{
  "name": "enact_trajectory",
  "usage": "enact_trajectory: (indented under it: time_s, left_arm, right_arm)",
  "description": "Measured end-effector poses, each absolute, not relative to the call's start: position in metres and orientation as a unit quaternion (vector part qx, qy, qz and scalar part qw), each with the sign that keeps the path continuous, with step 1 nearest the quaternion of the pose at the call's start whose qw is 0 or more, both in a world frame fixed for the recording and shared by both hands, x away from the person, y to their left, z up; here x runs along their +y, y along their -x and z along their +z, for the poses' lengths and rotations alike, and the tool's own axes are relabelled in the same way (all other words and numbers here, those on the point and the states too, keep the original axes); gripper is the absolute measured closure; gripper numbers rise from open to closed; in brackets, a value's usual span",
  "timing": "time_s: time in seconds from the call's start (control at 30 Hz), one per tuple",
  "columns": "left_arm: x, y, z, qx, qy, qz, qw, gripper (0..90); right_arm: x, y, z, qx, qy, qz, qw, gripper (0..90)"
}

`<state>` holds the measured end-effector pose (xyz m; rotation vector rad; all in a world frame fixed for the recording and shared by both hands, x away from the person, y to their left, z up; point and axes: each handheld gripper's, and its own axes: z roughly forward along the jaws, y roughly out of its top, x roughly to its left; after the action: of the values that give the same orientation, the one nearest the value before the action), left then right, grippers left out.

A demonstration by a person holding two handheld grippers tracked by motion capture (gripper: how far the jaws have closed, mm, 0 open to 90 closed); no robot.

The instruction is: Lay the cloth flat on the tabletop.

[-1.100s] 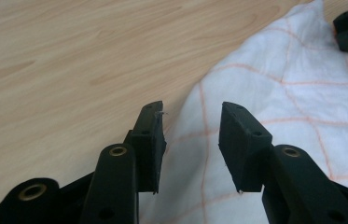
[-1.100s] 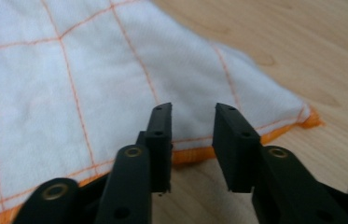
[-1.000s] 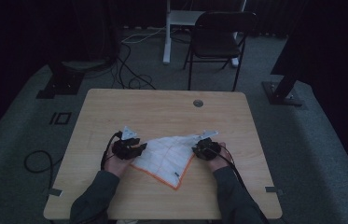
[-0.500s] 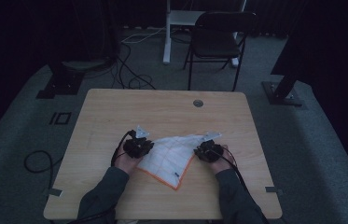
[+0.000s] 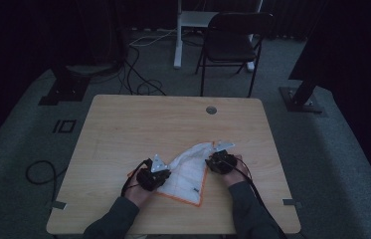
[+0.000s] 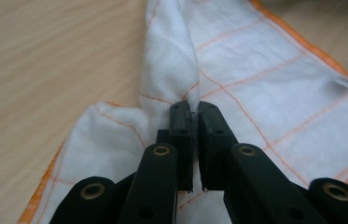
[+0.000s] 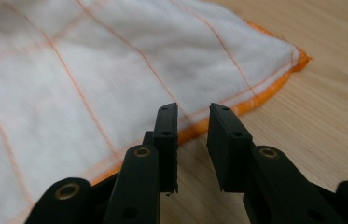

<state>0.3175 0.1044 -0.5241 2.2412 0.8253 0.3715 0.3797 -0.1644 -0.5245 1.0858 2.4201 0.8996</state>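
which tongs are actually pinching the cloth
The left tongs: their jaws are shut on a raised fold of the cloth. The right tongs stand open over the orange hem, gripping nothing.

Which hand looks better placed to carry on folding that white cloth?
Probably the left. The left gripper is already shut on a ridge of the cloth, while the right gripper is open, at the cloth's orange edge.

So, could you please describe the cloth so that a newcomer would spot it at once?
On the wooden table, look at the near edge between the two grippers. The cloth lies there: white, crossed by thin orange lines, with an orange hem, one fold pinched in the left gripper.
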Motion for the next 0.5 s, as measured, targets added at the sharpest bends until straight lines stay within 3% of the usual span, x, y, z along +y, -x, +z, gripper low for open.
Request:
enact_trajectory:
  time_s: [0.5]
  left_arm:
    - [0.092,-0.309,-0.529,0.309,-0.87,0.125,0.363,86.0]
  right_arm:
    - [-0.112,-0.375,-0.499,0.838,-0.349,0.389,0.157,61.0]
